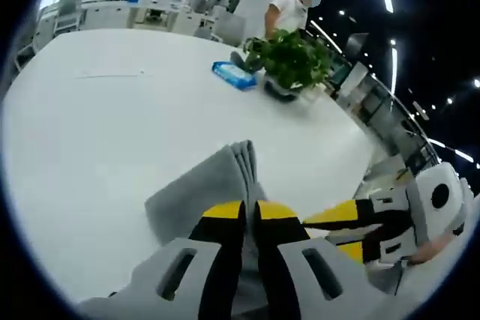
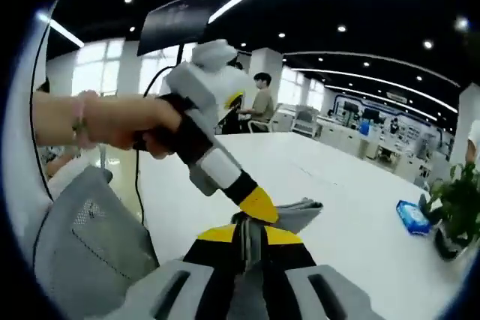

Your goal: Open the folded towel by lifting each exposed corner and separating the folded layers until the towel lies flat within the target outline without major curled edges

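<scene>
both pairs of jaws pinch the grey towel [image 1: 217, 185] over the white table [image 1: 90, 133].

Grey folded towel [image 1: 217, 185] (layers stacked) lifted off the white table [image 1: 90, 133].

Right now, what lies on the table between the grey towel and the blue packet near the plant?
Nothing: in the left gripper view, bare white table runs from the towel to the blue packet beside the potted plant.
</scene>
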Available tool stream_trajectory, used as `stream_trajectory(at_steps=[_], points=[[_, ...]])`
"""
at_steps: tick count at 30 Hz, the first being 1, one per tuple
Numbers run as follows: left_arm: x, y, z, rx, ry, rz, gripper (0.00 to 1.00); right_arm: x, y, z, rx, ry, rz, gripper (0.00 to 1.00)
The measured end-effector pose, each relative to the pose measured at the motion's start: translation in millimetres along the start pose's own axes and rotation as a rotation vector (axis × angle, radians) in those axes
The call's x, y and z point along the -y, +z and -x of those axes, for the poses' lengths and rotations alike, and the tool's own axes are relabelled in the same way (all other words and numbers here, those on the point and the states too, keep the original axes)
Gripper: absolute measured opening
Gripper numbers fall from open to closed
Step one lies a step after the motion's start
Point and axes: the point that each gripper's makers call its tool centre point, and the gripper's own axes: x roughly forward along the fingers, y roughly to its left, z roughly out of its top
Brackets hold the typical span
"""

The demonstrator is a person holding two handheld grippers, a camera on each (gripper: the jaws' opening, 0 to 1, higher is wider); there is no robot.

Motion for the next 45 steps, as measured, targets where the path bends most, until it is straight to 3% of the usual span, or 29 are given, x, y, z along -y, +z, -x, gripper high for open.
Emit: stream_trajectory(at_steps=[3,6,9,10,11,12,13,14,17,19,21,26,35,40,45], points=[[-6.1,3.2,9,0.009,0.005,0.004,0.04,20,-7.4,9,-0.005,-0.024,-0.097,0.04],[-9.9,5.0,16,0.009,0.014,-0.003,0.04,46,-42.5,10,-0.158,-0.102,-0.083,0.00],[-10.6,6.9,19,0.013,0.021,-0.009,0.04,41,-72.2,-5,-0.281,-0.053,-0.104,0.00],[-10.7,6.8,21,0.012,0.023,-0.013,0.04,37,-75.7,-13,-0.282,-0.038,-0.093,0.00],[-11.3,6.8,21,0.013,0.023,-0.013,0.04,32,-91.0,-20,-0.357,-0.023,-0.092,0.00],[-12.4,6.6,22,0.012,0.024,-0.010,0.04,26,-98.4,-24,-0.392,0.001,-0.073,0.00],[-13.0,6.4,22,0.012,0.023,-0.009,0.04,22,-101.8,-32,-0.386,0.018,-0.039,0.00],[-14.0,6.2,24,0.014,0.026,-0.009,0.04,17,-116.0,-37,-0.451,0.032,-0.016,0.00],[-17.4,6.1,26,0.019,0.030,-0.001,0.05,5,-141.0,-47,-0.543,0.081,0.035,0.00],[-19.9,6.0,28,0.024,0.035,0.001,0.05,6,-156.2,-45,-0.603,0.077,0.037,0.00],[-22.9,5.4,30,0.026,0.041,0.004,0.05,8,-150.8,-46,-0.575,0.083,0.047,0.00],[-29.5,4.7,34,0.033,0.049,0.012,0.05,22,-153.9,-38,-0.591,0.053,0.055,0.00],[-44.2,-1.6,40,0.028,0.088,0.014,0.05,61,-162.7,-10,-0.632,-0.094,-0.019,0.00],[-48.4,-8.3,42,0.026,0.095,0.029,0.05,81,-167.8,5,-0.633,-0.179,-0.108,0.00],[-51.4,-16.4,42,0.016,0.107,0.023,0.05,91,-170.2,12,-0.653,-0.232,-0.093,0.00]])
